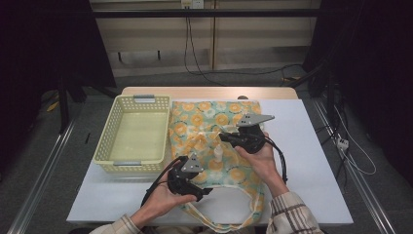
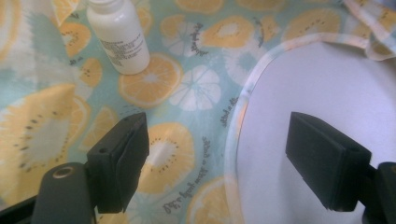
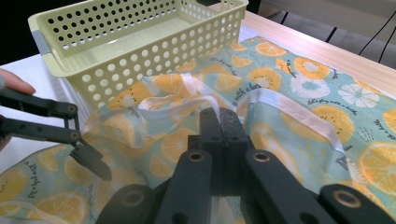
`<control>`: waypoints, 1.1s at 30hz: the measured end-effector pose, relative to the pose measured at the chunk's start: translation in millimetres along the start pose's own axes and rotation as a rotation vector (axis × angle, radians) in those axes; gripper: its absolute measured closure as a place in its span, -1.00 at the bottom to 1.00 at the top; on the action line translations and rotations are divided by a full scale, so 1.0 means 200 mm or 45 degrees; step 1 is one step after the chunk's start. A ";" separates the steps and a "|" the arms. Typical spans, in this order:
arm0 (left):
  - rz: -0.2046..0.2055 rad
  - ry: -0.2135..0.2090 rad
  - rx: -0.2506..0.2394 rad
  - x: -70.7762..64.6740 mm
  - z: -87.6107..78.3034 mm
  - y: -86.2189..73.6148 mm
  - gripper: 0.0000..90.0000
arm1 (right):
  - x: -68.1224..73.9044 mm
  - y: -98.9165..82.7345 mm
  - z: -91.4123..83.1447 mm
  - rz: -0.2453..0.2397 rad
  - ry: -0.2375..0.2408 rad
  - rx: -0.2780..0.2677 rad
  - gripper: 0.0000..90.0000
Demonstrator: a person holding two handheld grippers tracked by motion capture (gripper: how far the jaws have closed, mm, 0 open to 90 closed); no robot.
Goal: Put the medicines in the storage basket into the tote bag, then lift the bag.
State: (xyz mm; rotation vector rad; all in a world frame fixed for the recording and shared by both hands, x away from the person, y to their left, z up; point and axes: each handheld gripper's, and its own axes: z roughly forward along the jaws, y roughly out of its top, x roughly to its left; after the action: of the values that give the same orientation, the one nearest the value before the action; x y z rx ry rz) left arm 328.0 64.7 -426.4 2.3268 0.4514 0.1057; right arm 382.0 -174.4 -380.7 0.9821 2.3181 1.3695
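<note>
Table (image 1: pixel 316 161): white work surface carrying every item; its far edge shows a strip of bare wood, and the person's forearms enter over the near edge.
Tote bag (image 1: pixel 229 114): fruit-print cloth bag spread flat across the middle of the table, reaching from near the far edge to the near edge, where its handle loops (image 1: pixel 219 222) trail; judged to be laid flat so that its mouth can be lifted and worked on.
Basket (image 1: pixel 108 141): pale yellow perforated basket, empty, at the left edge of the table, its right wall just beside the bag; probably kept close as a source or destination for small items.
Right gripper (image 1: pixel 225 138): over the bag's centre, jaws clenched on the white-trimmed rim of the bag, seen bunched between the pads in the right gripper view (image 3: pixel 223 122); the pinch appears meant to raise the rim and hold the opening.
Left gripper (image 1: pixel 207 193): near the bag's near edge, jaws standing wide apart with nothing between them, hovering over the cloth and a handle strap (image 2: pixel 236 116); seemingly poised for a pick-up.
Bottle (image 1: pixel 218 154): small white bottle resting on the bag between the two grippers, well ahead of the left jaws (image 2: pixel 119 35) and untouched; likely the next thing to be taken.
</note>
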 end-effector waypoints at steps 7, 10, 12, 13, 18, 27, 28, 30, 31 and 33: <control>0.000 -0.002 0.049 0.01 0.04 -0.05 -0.49 | 0.01 0.00 0.01 -0.006 0.003 0.009 1.00; 0.065 -0.009 0.107 0.03 0.06 -0.06 -0.47 | 0.01 -0.01 0.02 -0.013 0.007 0.017 1.00; 0.067 -0.032 0.111 0.04 0.07 -0.06 -0.48 | 0.01 -0.01 0.02 -0.015 0.005 0.020 1.00; 0.082 0.010 0.132 0.03 0.08 -0.06 -0.49 | 0.01 -0.01 0.02 -0.015 0.006 0.019 1.00; 0.019 -0.025 0.107 0.05 0.13 -0.07 -0.53 | 0.00 -0.01 0.03 -0.002 0.002 0.031 1.00; -0.031 -0.029 0.110 0.11 0.13 -0.05 -0.04 | -0.01 -0.02 0.04 0.000 0.000 0.036 1.00; -0.036 -0.022 0.109 0.11 0.13 -0.05 0.00 | -0.01 -0.02 0.04 -0.001 -0.001 0.037 1.00; -0.005 -0.023 0.146 0.12 0.13 -0.03 0.04 | -0.01 -0.02 0.04 -0.008 -0.003 0.038 1.00; -0.014 -0.021 0.152 0.12 0.13 -0.03 0.08 | -0.01 -0.02 0.04 -0.008 -0.002 0.037 1.00; -0.032 -0.014 0.147 0.13 0.13 -0.03 0.22 | -0.01 -0.02 0.04 -0.006 -0.001 0.036 1.00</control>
State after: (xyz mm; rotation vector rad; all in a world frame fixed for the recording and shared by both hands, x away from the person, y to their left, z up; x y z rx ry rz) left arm 357.0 60.4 -450.9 2.4324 0.4928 0.0557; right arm 385.3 -172.1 -388.1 0.9840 2.3445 1.3376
